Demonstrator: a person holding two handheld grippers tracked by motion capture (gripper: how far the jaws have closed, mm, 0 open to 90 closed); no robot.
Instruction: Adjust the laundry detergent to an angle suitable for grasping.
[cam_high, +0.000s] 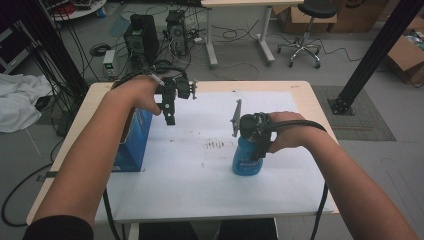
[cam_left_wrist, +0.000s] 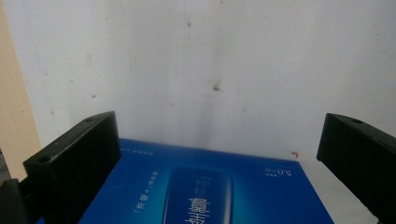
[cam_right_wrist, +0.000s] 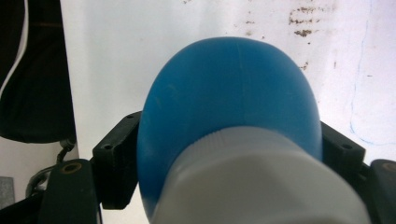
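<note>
Right gripper (cam_high: 251, 131) was clamped on the blue bottle (cam_high: 247, 159), which stood upright on the white sheet (cam_high: 200, 185) at centre right of the high view. In the right gripper view the jaws were pressed against the bottle's rounded shoulder (cam_right_wrist: 224, 88), just beyond the pale cap (cam_right_wrist: 261, 186); on that curve the grip could slip, or the bottle could tip if lifted. Left gripper (cam_high: 169, 107), jaws wide apart, was held above the blue box (cam_high: 134, 145) at centre left. Open sheet lay between bottle and box; the table edge (cam_high: 320, 125) ran near the bottle's right.
</note>
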